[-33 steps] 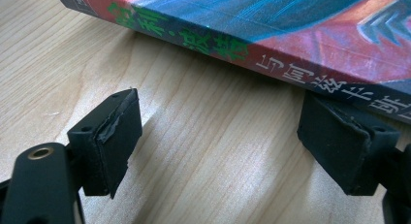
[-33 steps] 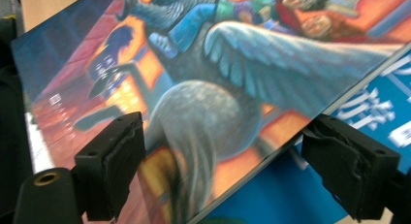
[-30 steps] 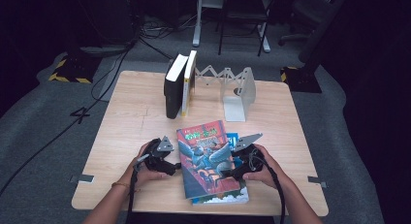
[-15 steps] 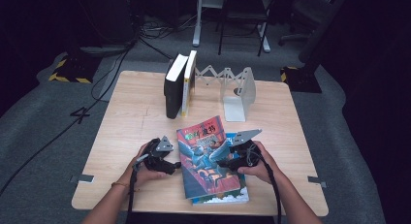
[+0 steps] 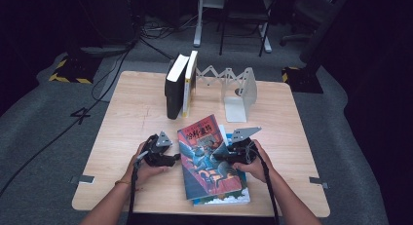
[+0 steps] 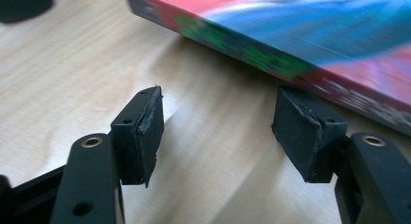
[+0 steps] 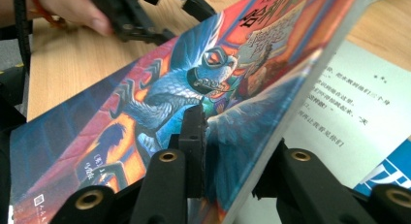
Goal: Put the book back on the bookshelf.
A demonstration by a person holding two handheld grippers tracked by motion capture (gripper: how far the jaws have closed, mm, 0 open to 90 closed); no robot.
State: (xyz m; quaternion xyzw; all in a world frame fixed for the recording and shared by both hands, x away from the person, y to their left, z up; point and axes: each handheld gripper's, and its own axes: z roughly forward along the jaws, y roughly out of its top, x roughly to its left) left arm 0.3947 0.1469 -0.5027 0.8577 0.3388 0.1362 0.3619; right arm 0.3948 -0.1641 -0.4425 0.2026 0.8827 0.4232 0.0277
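**Book cover pinched on the right, spine waiting on the left**

On the wooden tabletop (image 5: 136, 113) in a dark room, the colourful book (image 5: 207, 161) lies between both hands, long side pointing away from the person. The right tool (image 7: 220, 151) has just been closing and now pinches the lifted front cover. The left tool (image 6: 215, 132), also closing, is half wide and empty, just beside the spine.
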